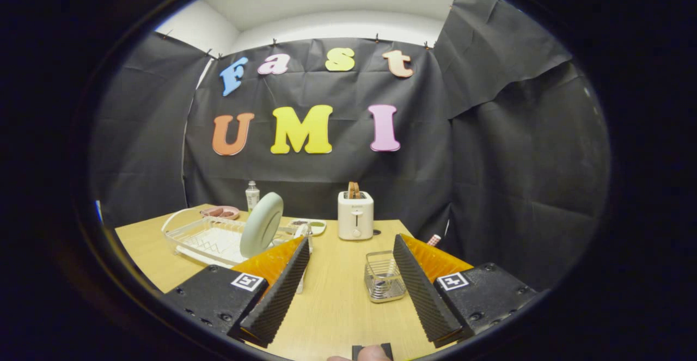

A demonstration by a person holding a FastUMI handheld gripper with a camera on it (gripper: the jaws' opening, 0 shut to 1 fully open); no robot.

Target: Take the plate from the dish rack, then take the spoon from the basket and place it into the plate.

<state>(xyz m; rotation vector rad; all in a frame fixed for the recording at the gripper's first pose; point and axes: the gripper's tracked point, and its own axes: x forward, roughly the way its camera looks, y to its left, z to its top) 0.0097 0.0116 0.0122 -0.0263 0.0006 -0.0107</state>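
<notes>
A pale green plate point(262, 225) stands upright on its edge in the clear dish rack point(202, 239), beyond my left finger point(277, 290). A small wire basket point(384, 276) sits on the wooden table just inside my right finger point(422, 290); I cannot make out a spoon in it. A thin white piece point(304, 265) runs along the inner side of the left finger, and I cannot tell what it is. My gripper point(351, 241) is open, with bare table between its fingers.
A white toaster point(355, 215) with a slice in its slot stands straight ahead at the table's back. A small bottle point(251, 195), a pink dish point(220, 212) and a small white tray point(308, 225) sit behind the rack. A fingertip point(373, 354) shows below the fingers.
</notes>
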